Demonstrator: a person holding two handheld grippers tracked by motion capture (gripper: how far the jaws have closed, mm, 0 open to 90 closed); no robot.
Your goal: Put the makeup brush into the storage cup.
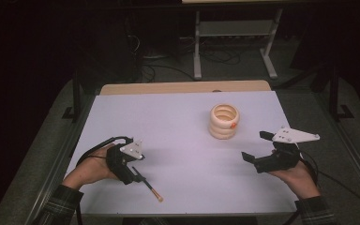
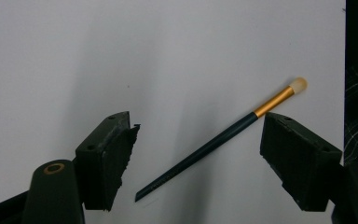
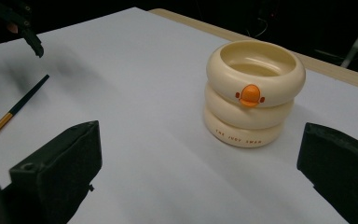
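table [image 1: 178, 122], white top, wooden strip along the far edge. person's forearms enter from the near side, plaid sleeves at both wrists.

left gripper [image 1: 138, 174] low over the near left part of the table, tilted down toward the surface. in the left gripper view its jaws stand apart with a thin makeup brush [image 2: 223, 137] lying flat on the table between them; neither pad touches it. the handle is dark teal, then a gold ferrule, then a small pale tip; the tip end points toward the near edge of the table in the high view [image 1: 152, 188]. faint small print runs along the handle near its butt end, too small to read.

right gripper [image 1: 253, 146] held above the near right part of the table, jaws spread wide, nothing between them. it points toward the cream holder [image 1: 224, 121], which stands upright right of centre, well apart from the brush.

holder: three stacked rounded rings, open at the top, inside looks bare as far as visible. an orange duck-bill shape with two small dots beside it sits on the top ring [image 3: 250, 94]. on the bottom ring, small orange capitals; they seem to read "the judy swan", though the middle word is uncertain.

dark floor, cables and a pale metal frame lie beyond the table.
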